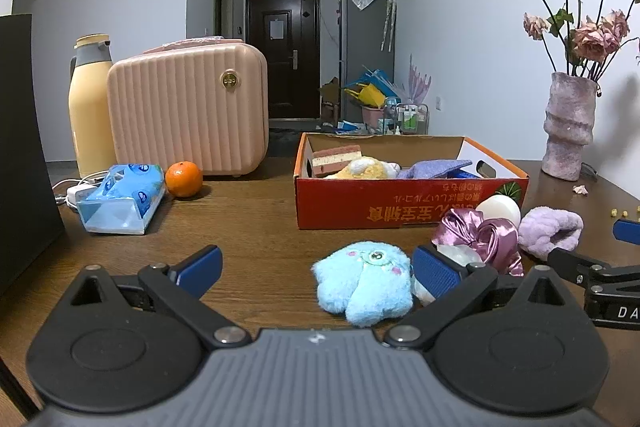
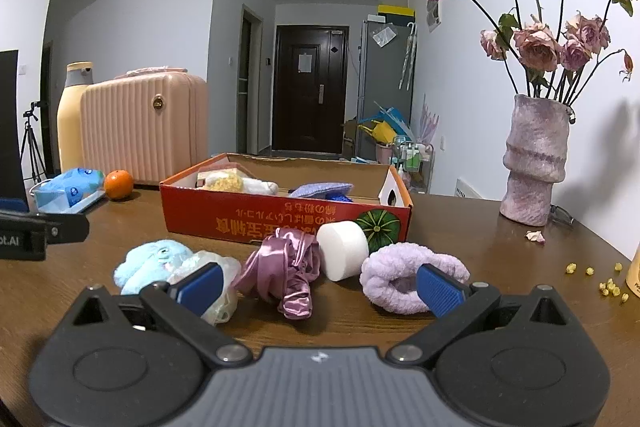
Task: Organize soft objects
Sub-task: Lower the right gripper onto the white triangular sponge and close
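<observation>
Nearest the left wrist camera is the left tool [image 1: 316, 269], its blue pads spread wide and holding nothing. It sits low over the worktop [image 1: 248, 227] with the blue plush toy [image 1: 362, 283] just inside its right-hand pad — a stance that reads as lining up to close on the toy, though no contact is clear.

The landmark is the red cardboard box [image 1: 400, 203], open-topped and set mid-worktop, probably as the collecting bin. It already holds a striped sponge [image 1: 336, 157], a yellow plush [image 1: 366, 167] and a purple cloth [image 1: 436, 169], so I judge the sorting partly done.

Along the box's near wall, still out on the worktop, lie the remaining soft things: the blue plush toy at the left, a crumpled clear plastic bag [image 2: 216, 275] touching it, a shiny mauve scrunchie [image 2: 286, 267], a white foam cylinder [image 2: 342, 249] resting against the box front, and a fluffy lilac slipper [image 2: 404, 277] at the right end. They sit in a loose row, within easy reach of both tools.

The right tool [image 2: 318, 287] is likewise spread and empty, its right-hand pad at the slipper's opening and its left-hand pad in front of the plastic bag — it brackets the scrunchie without gripping.

Left of the box stand a pink case [image 1: 188, 107], an orange [image 1: 183, 179] and a tissue pack [image 1: 120, 199]; to its right, a vase of dried roses [image 1: 568, 127]. None of these seems meant for the box.
</observation>
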The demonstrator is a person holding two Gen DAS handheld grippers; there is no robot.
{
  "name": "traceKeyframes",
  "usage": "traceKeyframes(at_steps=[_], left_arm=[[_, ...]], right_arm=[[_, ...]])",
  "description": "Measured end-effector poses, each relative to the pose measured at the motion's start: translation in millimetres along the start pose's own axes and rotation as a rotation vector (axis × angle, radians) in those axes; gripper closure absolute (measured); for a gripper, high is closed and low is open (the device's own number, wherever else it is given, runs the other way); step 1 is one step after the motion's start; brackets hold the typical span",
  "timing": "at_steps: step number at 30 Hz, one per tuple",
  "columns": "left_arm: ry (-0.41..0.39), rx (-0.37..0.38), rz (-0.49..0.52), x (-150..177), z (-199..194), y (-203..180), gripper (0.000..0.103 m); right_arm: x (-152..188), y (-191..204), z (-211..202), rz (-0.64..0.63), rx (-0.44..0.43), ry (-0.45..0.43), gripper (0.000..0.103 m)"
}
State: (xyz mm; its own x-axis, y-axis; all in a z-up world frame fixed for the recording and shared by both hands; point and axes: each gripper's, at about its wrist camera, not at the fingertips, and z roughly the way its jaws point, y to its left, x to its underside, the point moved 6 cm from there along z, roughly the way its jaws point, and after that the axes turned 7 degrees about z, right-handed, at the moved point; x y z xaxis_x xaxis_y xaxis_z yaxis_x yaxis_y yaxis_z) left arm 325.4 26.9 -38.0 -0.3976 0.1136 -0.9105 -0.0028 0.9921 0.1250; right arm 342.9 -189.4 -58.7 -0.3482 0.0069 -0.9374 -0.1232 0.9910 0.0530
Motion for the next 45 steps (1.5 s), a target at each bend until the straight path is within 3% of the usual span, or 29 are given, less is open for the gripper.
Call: traceKeyframes(at_steps=[10,30,35,38,40,44,45], left_arm=[[0.030,0.001,0.010,7,5,12,0.000],[0.112,-0.008,0.017,27,12,51,0.000],[0.113,-0.004,0.013,27,11,53,0.000],[0.107,0.000,0.019,26,9,51,0.000],[0.108,0.003,0.020,26,9,51,0.000],[0.110,0.005,0.018,26,10,50,0.000],[0.110,0.005,0.017,26,10,51,0.000]], right_arm=[[11,19,6,-0.021,-0.055,0.041,0.000],[45,103,33,-0.113,-0.204,0.240,0.003],[53,114,44,-0.127,-0.211,0.302,0.012],[54,116,51,-0.109,-0.220,0.331,0.028],[55,117,56,-0.098,-0.228,0.352,0.034],[54,117,55,-0.088,-0.240,0.342,0.061],[54,117,54,-0.089,-0.246,0.340,0.064]])
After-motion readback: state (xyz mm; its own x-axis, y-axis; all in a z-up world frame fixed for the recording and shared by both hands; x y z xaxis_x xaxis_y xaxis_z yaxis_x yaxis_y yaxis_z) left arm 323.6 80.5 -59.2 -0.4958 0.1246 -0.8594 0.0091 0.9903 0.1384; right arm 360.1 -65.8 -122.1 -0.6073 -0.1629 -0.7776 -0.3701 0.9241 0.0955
